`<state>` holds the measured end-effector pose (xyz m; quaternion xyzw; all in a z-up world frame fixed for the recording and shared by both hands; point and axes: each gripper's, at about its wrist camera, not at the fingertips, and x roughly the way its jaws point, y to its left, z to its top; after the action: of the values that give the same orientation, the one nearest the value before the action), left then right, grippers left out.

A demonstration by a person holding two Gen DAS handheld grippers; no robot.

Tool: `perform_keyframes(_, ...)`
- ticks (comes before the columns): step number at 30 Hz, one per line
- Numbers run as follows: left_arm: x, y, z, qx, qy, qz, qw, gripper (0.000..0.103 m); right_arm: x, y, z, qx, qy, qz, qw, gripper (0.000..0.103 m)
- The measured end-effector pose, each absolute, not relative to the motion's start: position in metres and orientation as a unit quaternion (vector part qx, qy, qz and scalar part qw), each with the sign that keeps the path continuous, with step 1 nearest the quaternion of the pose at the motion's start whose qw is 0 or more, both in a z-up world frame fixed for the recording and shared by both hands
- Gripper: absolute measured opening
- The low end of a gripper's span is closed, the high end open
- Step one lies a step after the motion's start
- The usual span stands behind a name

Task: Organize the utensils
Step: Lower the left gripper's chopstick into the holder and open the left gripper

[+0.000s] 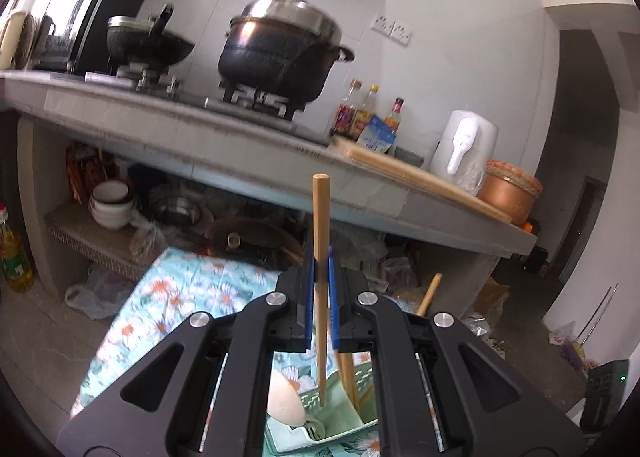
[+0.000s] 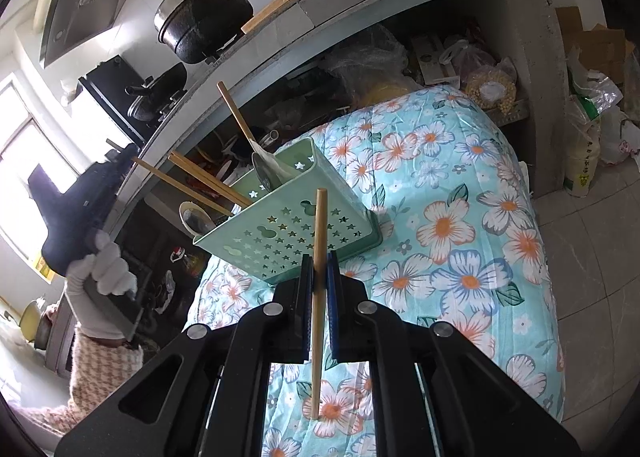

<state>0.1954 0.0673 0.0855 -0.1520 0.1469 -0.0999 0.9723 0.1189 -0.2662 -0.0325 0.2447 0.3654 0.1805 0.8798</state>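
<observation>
The left gripper (image 1: 321,277) is clenching one wooden chopstick (image 1: 320,257) above the green utensil caddy (image 2: 288,233), which is sitting mid-cloth on the floral tablecloth (image 2: 460,217); the right gripper (image 2: 319,277) is clamping another chopstick (image 2: 319,297). Two chopsticks (image 2: 200,181) and spoons are already sitting inside, so the job looks largely done, with these two left

Green holder (image 1: 320,429): mostly hidden behind left tongs (image 1: 322,273). Bottle labels (image 1: 362,123): blurred, unreadable. Person's sleeve (image 2: 102,373): cut off at frame edge.
</observation>
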Motion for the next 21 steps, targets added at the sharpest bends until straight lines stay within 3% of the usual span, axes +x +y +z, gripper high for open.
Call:
perform_keyframes(10, 0.204, 0.068, 0.045, -0.164, 0.185, -0.111, 0.963, 0.009, 0.119, -0.257, -0.014, 0.210, 0.347, 0.184, 0.895, 0.007)
perform_keyframes(12, 0.201, 0.069, 0.046, -0.162, 0.181, -0.112, 0.964, 0.024, 0.119, -0.251, -0.002, 0.192, 0.333, 0.188, 0.904, 0.007)
perform_keyframes(21, 0.164, 0.078, 0.063, -0.148, 0.149, -0.104, 0.972, 0.058, 0.125, -0.217, 0.080, 0.110, 0.238, 0.220, 0.940, 0.007)
